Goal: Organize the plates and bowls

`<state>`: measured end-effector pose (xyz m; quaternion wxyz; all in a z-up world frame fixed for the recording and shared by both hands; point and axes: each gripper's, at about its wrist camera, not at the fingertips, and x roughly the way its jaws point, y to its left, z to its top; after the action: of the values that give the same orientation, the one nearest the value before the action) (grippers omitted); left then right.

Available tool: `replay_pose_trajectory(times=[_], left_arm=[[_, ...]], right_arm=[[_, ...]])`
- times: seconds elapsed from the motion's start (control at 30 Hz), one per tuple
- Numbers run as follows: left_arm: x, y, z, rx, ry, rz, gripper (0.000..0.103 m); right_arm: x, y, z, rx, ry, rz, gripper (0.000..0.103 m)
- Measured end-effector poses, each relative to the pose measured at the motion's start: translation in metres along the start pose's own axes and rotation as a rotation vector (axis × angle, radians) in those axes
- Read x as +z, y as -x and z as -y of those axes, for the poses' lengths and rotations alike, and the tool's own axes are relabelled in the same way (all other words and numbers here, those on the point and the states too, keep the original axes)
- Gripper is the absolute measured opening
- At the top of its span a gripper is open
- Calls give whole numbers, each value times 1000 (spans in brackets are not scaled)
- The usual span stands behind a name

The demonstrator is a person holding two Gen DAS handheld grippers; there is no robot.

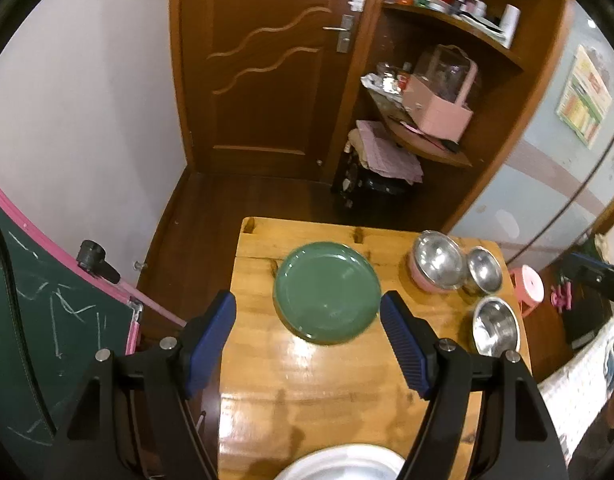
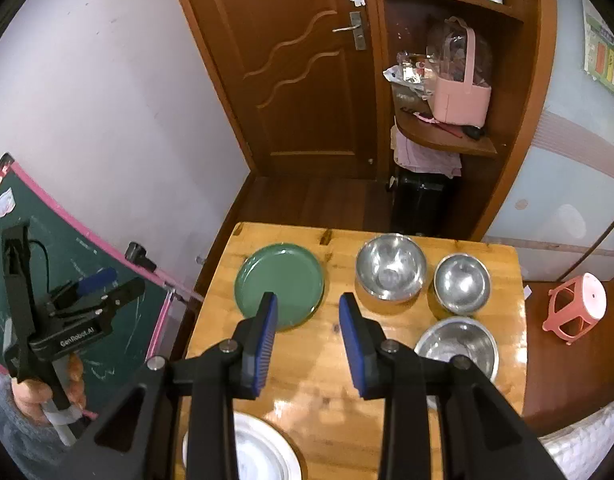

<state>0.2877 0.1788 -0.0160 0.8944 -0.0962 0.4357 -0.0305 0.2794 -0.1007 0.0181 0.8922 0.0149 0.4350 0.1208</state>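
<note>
A green plate [image 1: 327,292] [image 2: 279,284] lies on the far left part of the wooden table [image 1: 307,384] [image 2: 319,380]. Three steel bowls stand on the right: a large one [image 2: 391,266], a small one [image 2: 461,284] and a nearer one [image 2: 459,346]. A white plate [image 1: 339,464] [image 2: 263,452] sits at the near edge. My left gripper [image 1: 307,300] hovers above the table, open wide and empty, with the green plate seen beyond its fingers. My right gripper [image 2: 309,300] is open with a narrower gap and holds nothing.
A green chalkboard with a pink frame [image 2: 67,248] leans at the left of the table. A hand [image 2: 47,396] holds the left gripper [image 2: 95,284] in front of it. Behind the table are a wooden door [image 2: 299,60] and shelves [image 2: 447,136]. A pink stool [image 2: 579,308] stands at right.
</note>
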Motion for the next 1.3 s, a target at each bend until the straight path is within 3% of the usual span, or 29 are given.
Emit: replay_pose_trajectory(times=[0.2,0.5,0.83,1.07,1.3], left_arm=[[-3,-52,-18,-17,104,-41,73],[-4,-139,-26,83,83,-121,73],[-14,-222,-28,74,74,-228,73],[-26,-263,-28,74,83,-286,73],[-30,-279,-43,68,128,-298,73]], right_arm=[[9,-42,14,26,-40,-39,32],[7,-119,28,30,-87,-141,32],[-14,-211,46,30,-120,-293,32],[-26,-259,52,38,-140,-365,32],[-28,-283,53,69,-166,-375,32]])
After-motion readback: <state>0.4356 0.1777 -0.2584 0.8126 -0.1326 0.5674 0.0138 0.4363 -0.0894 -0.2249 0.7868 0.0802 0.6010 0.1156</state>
